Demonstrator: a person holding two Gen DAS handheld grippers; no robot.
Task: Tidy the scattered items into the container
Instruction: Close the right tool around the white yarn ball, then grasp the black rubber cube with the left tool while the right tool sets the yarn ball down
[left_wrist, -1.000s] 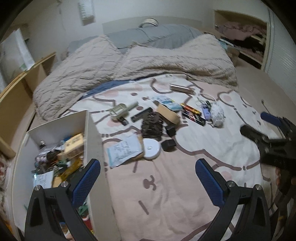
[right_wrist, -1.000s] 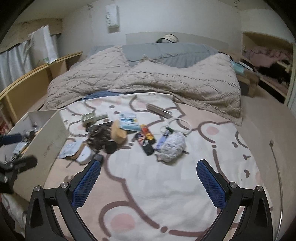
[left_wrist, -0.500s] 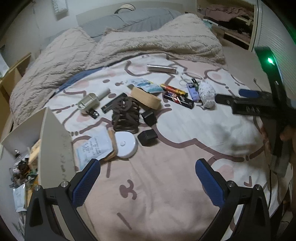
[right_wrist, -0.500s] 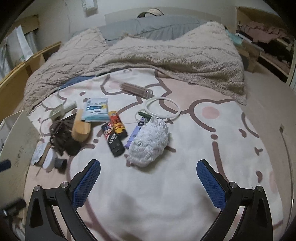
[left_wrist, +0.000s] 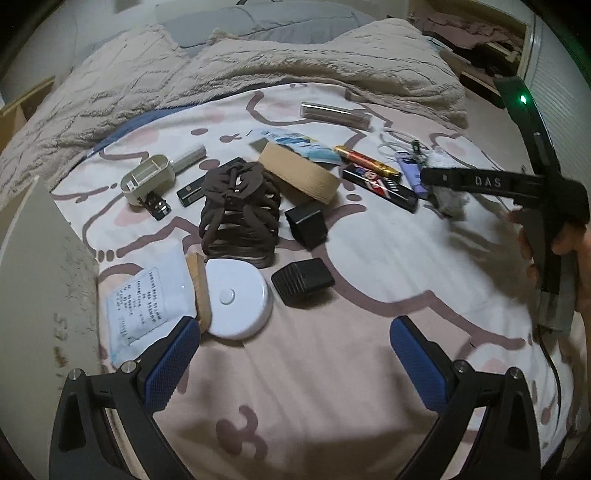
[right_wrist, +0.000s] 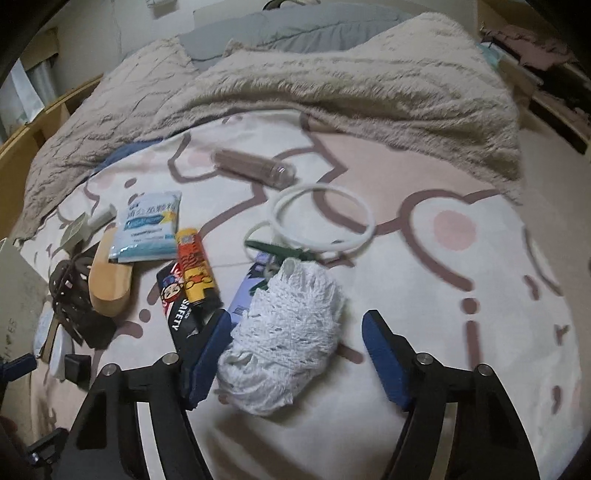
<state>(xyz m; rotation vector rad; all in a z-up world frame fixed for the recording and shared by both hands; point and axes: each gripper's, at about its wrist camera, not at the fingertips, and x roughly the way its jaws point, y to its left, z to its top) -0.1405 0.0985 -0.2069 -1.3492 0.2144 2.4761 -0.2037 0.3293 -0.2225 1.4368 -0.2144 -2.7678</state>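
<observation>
Left wrist view: our left gripper (left_wrist: 291, 354) hangs tilted down over the fleecy blanket (left_wrist: 332, 369), pads wide apart and empty. Just ahead lie a smooth white disc (left_wrist: 236, 299), a ribbed black block (left_wrist: 303, 281) and a brown strap bundle (left_wrist: 240, 214). The container wall (left_wrist: 40, 295) stands left.

Right wrist view: our right gripper (right_wrist: 295, 350) angles down, jaws closing round a white knitted ball (right_wrist: 284, 339); the left pad looks close against it, the right still clear.

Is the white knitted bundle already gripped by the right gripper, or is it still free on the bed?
Still free. The white knitted bundle lies on the bed between the closing jaws of the right gripper, with a gap at the right pad.
</observation>
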